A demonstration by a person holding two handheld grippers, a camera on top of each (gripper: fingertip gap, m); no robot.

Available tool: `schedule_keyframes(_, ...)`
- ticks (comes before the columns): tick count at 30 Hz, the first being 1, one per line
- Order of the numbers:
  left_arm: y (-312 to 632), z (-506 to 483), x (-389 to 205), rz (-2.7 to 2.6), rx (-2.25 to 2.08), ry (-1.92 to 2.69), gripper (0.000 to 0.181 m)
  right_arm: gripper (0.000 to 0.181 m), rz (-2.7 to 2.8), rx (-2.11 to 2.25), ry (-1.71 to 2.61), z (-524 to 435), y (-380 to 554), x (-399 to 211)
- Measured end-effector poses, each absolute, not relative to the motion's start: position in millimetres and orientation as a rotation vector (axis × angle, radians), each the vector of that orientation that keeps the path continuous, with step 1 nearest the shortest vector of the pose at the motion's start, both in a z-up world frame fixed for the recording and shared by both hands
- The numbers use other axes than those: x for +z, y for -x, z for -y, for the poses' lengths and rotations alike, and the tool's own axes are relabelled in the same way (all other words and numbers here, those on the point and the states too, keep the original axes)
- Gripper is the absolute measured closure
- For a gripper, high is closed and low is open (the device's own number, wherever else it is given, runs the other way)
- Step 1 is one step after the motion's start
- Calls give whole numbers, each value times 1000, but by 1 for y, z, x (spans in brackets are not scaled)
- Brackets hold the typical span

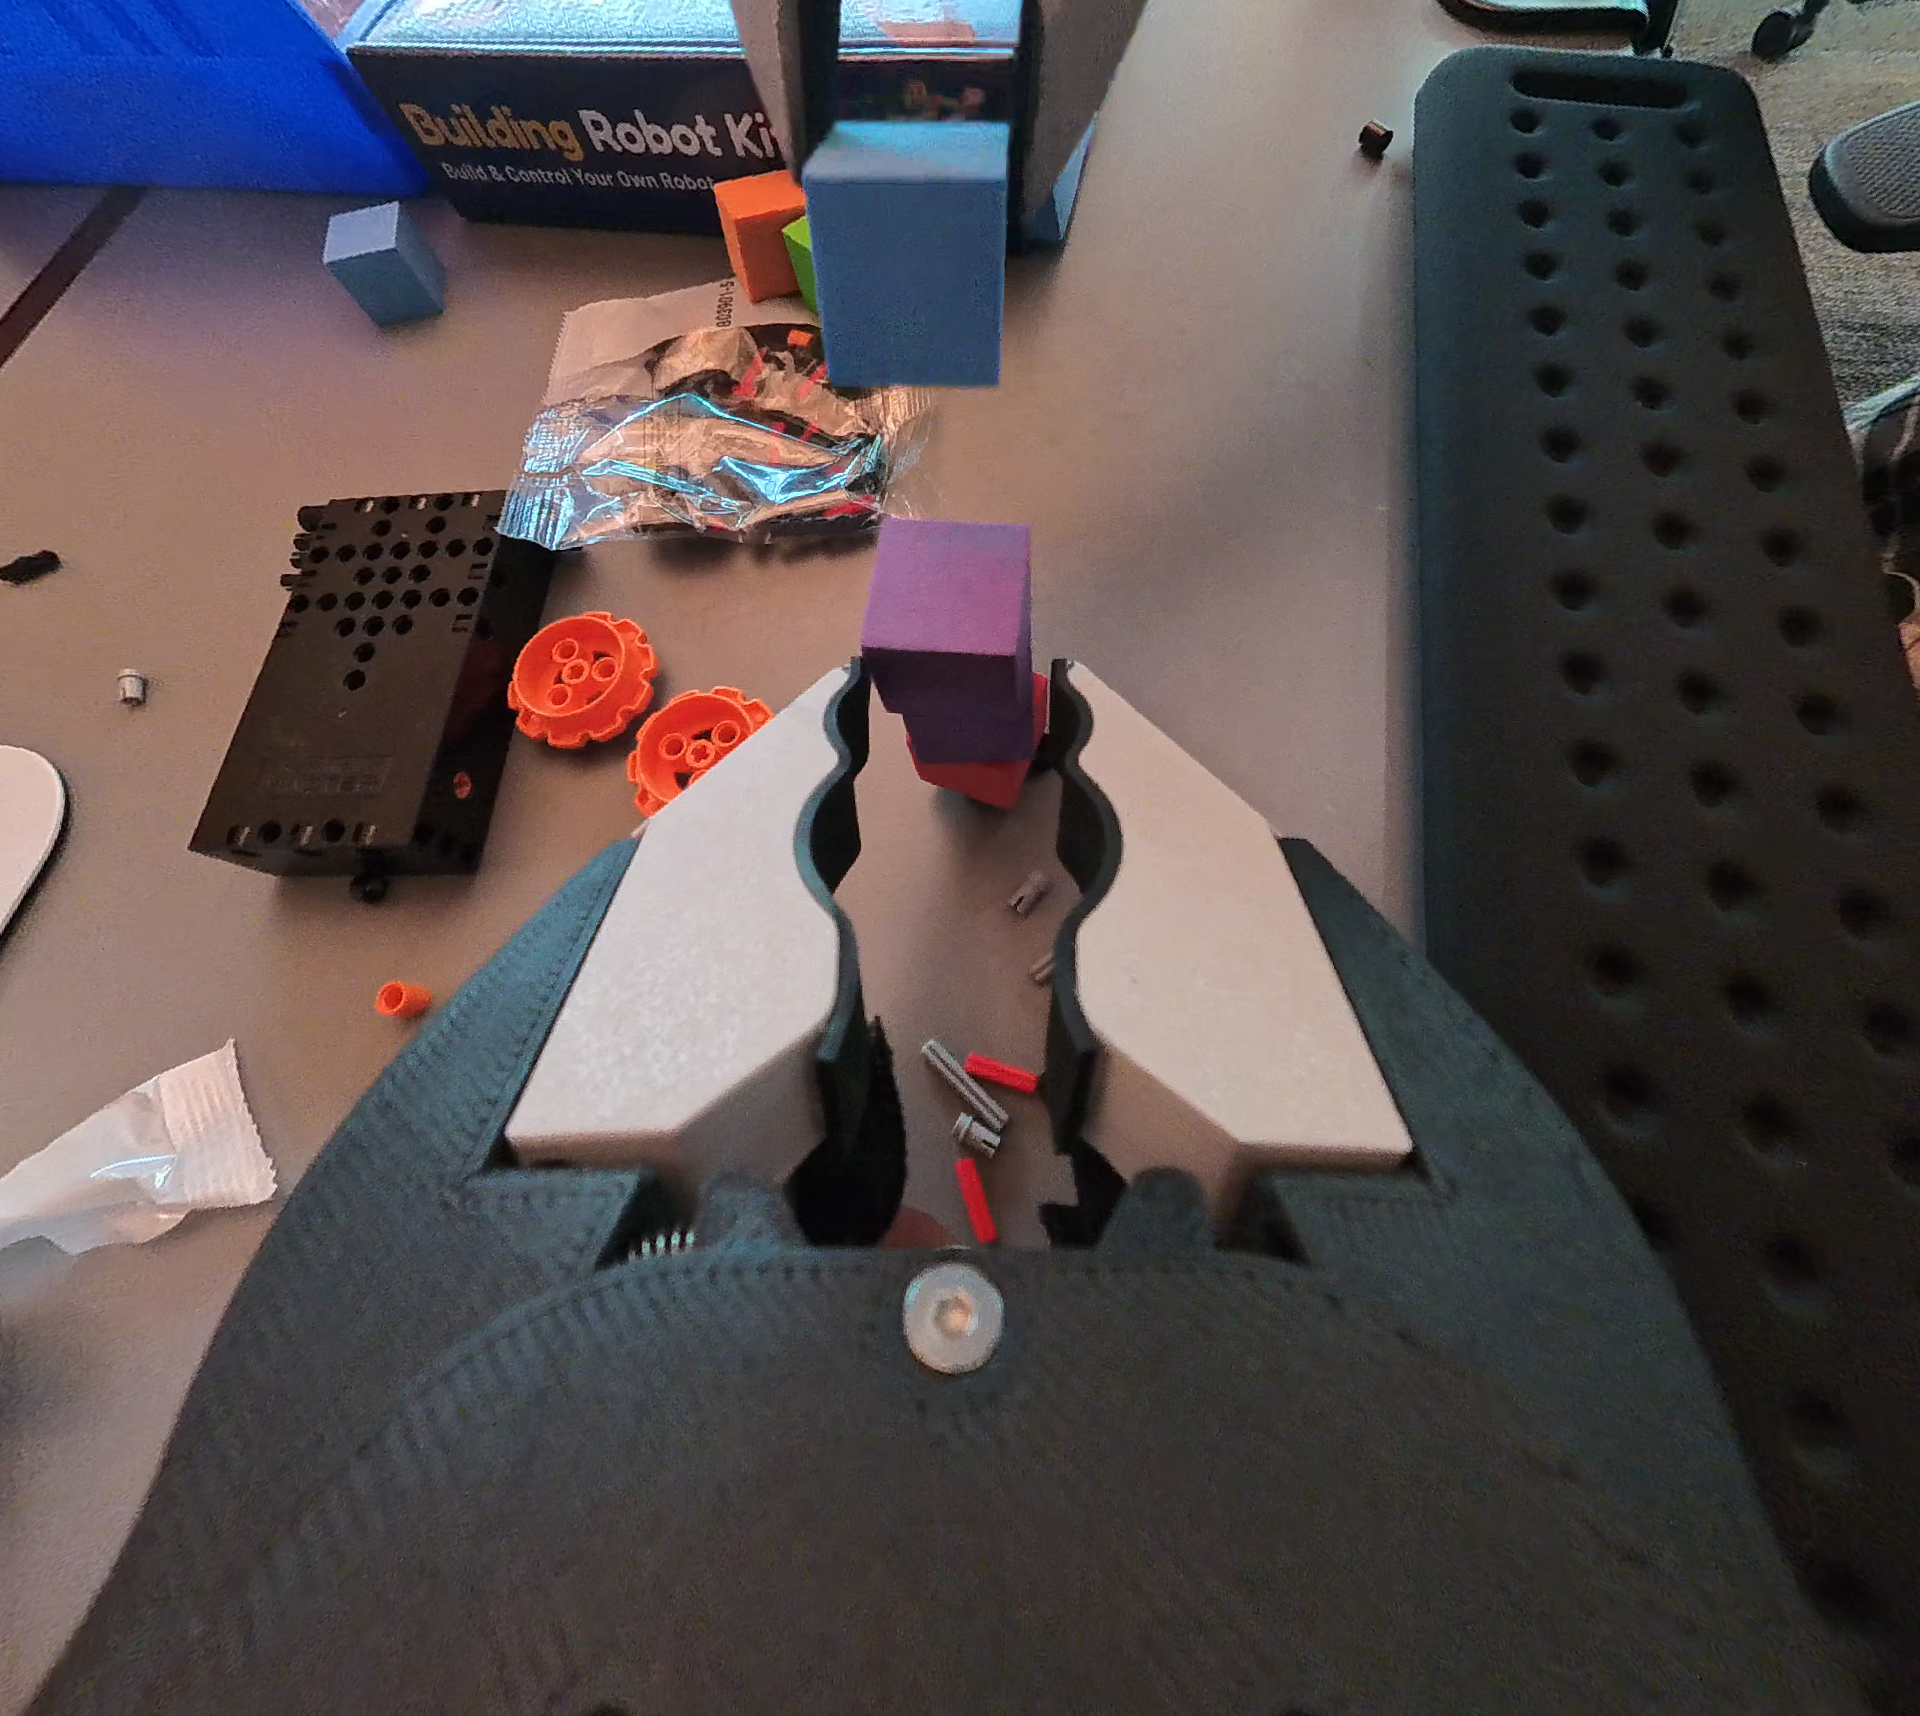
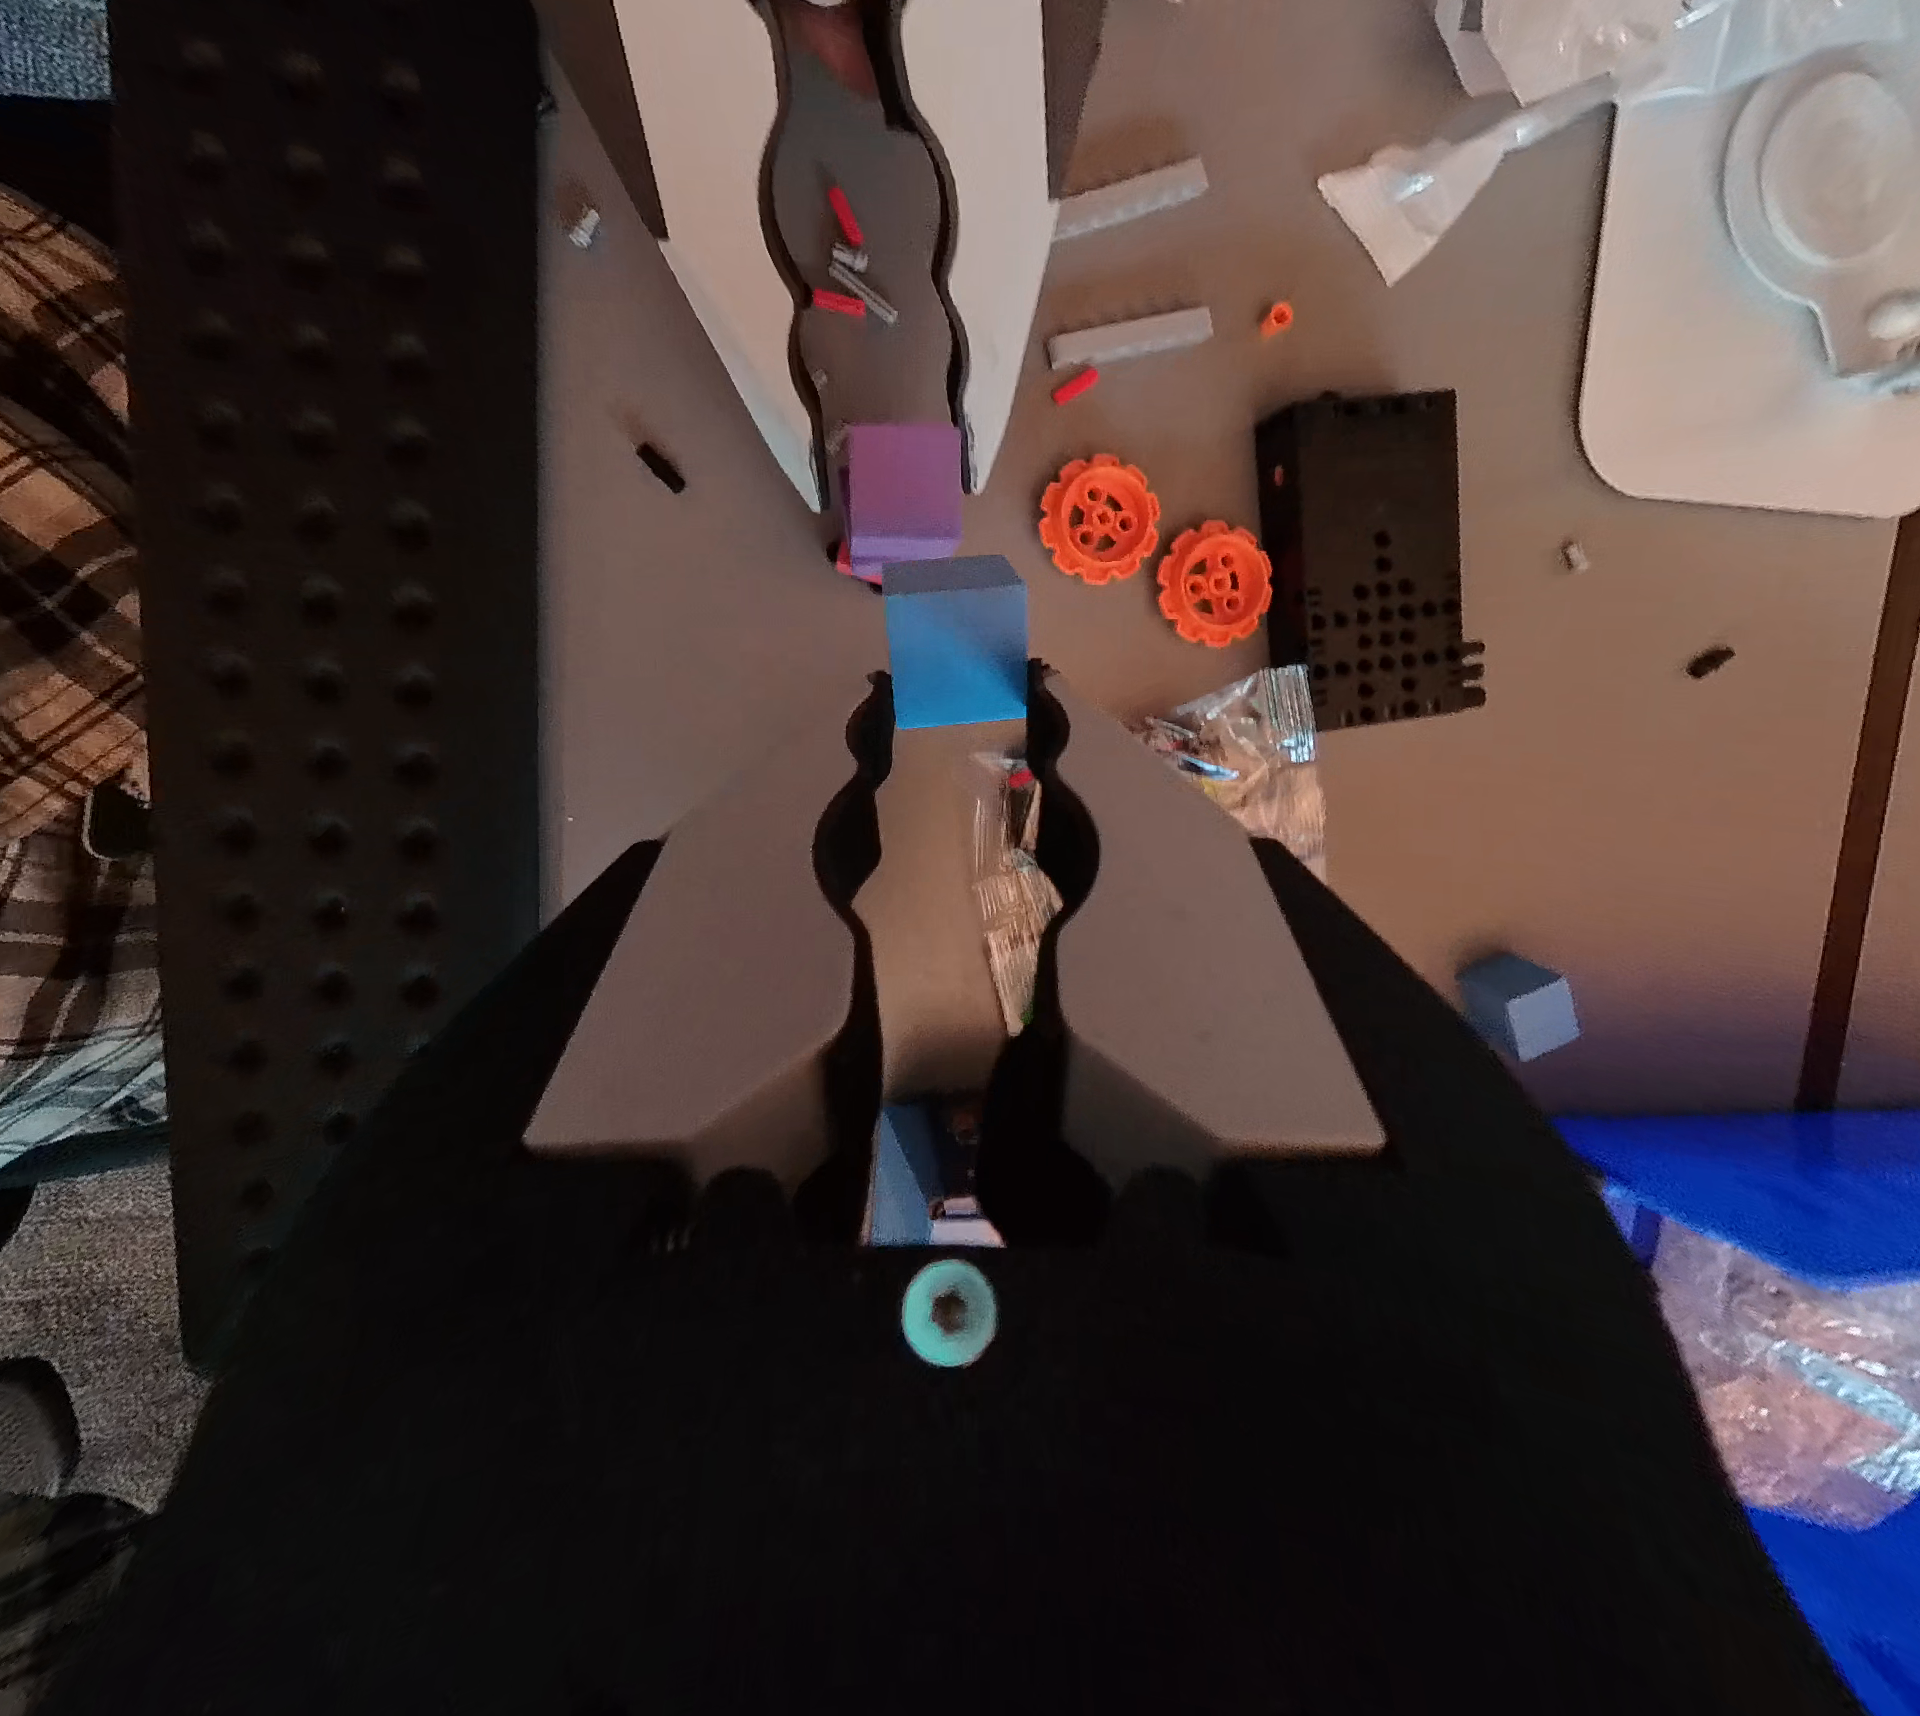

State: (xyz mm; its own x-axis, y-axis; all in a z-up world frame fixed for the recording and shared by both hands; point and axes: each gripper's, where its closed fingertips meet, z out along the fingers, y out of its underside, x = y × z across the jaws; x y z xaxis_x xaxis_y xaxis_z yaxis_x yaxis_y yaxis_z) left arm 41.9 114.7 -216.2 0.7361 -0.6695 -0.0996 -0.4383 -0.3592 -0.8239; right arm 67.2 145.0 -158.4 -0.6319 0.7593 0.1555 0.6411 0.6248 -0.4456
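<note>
1. The grey table (image 1: pixel 1195 440) carries everything, and a long black perforated panel (image 1: pixel 1662 627) lies along its edge, at 3 o'clock in the left wrist view.
2. A dark printed box (image 1: pixel 582 66) stands at 11 o'clock in that view, with a blue bin (image 1: pixel 156 35) to its left.
3. A black perforated block (image 1: pixel 374 679) lies at 9 o'clock, with two orange gear wheels (image 1: pixel 582 679) just beside it.
4. The left gripper (image 1: pixel 956 700) has its jaws around a small stack: a purple cube (image 1: pixel 951 606) on top of a red cube (image 1: pixel 987 778). The tips are at the sides of the stack, but I cannot tell if they press it.
5. The right gripper (image 2: pixel 951 690) is closed on a blue cube (image 2: pixel 951 643) and holds it in the air, near the purple cube and at 12 o'clock from it in the left wrist view.
6. A crumpled clear bag (image 1: pixel 717 461) lies under the blue cube, and a grey-blue block (image 1: pixel 384 258) sits apart at 10 o'clock.
7. Small red and grey pins (image 1: pixel 982 1095) lie on the table between the left fingers.
</note>
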Motion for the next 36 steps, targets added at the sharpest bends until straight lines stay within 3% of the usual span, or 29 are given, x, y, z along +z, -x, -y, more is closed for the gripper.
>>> schedule_keyframes(18, -40, -115, -213, -825, -321, 1992, 149, 157, 2671, 322, 1053, -118, -45, -174)
schedule_keyframes(26, -39, -115, -211, -819, -322, 1986, 147, 148, 2633, 324, 1063, -121, -48, -166)
schedule_keyframes(31, -38, -113, -207, -814, -325, 1973, 144, 147, 2568, 311, 1137, -149, -66, -159)
schedule_keyframes(36, -37, -112, -205, -807, -327, 1969, 143, 143, 2518, 119, 1388, -217, -101, -191)
